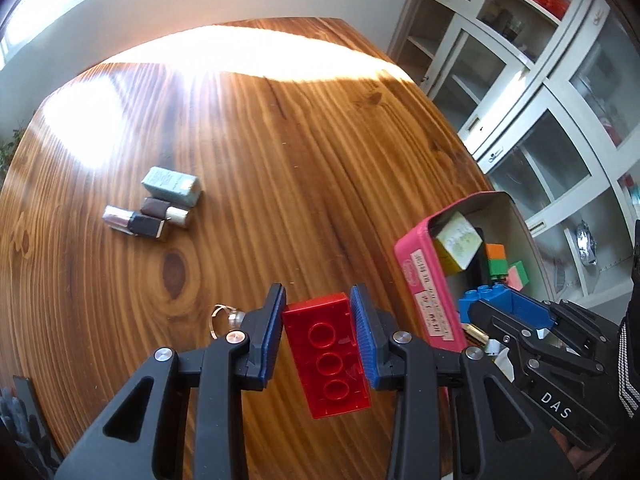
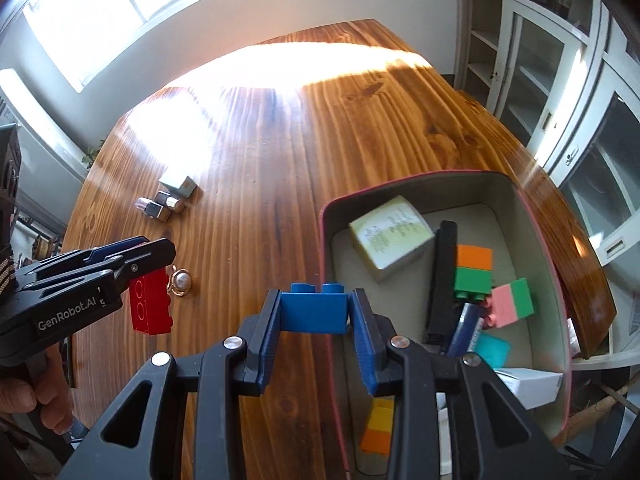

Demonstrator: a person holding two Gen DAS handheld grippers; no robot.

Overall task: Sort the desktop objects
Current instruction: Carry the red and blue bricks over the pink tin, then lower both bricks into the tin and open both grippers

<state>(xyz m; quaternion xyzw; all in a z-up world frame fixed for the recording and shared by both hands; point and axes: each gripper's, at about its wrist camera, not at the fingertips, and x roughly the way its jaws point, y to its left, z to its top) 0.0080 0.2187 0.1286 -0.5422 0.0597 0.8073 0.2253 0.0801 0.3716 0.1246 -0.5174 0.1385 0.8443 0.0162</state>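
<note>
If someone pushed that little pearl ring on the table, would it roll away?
The pearl ring probably would not roll far: it lies tipped on the wooden table, and its round pearl sits off-centre. It might skid, since the tabletop looks glossy. It looks small and likely light.

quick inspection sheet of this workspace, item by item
surface: wooden table, sun glare at the far end
job's things: red brick and blue brick both held off the table; pink tin holds bricks, a note block, a black bar
clutter: pearl ring; nail polish bottles beside a pale blue box
grippers: left gripper shut on the red brick; right gripper shut on the blue brick
cables: nothing seen
surroundings: white glass-door cabinets, window
</note>
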